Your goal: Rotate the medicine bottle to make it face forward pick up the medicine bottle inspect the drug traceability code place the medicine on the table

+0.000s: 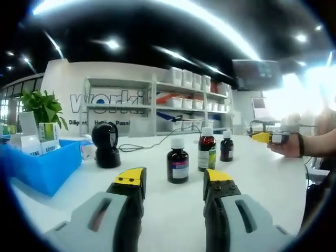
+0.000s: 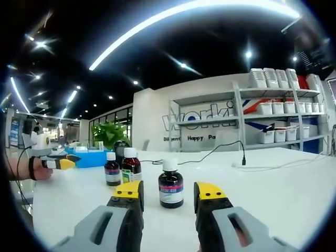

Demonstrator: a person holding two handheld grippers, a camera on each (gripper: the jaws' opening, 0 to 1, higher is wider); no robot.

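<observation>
Dark brown bottles point(image 1: 177, 164) with white caps are set on a white table point(image 1: 262, 178) — beside a blue bin point(image 1: 47, 168) — and yellow-tipped grey fingers point(image 1: 130, 178).

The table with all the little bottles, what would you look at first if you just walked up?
First, the three dark medicine bottles with white caps standing in a loose group on the white table: a short bottle nearest the left gripper, a taller bottle with a green label beside it, and a small bottle farther back. Then the blue bin holding boxes at the table's left, with a black scanner next to it.
</observation>
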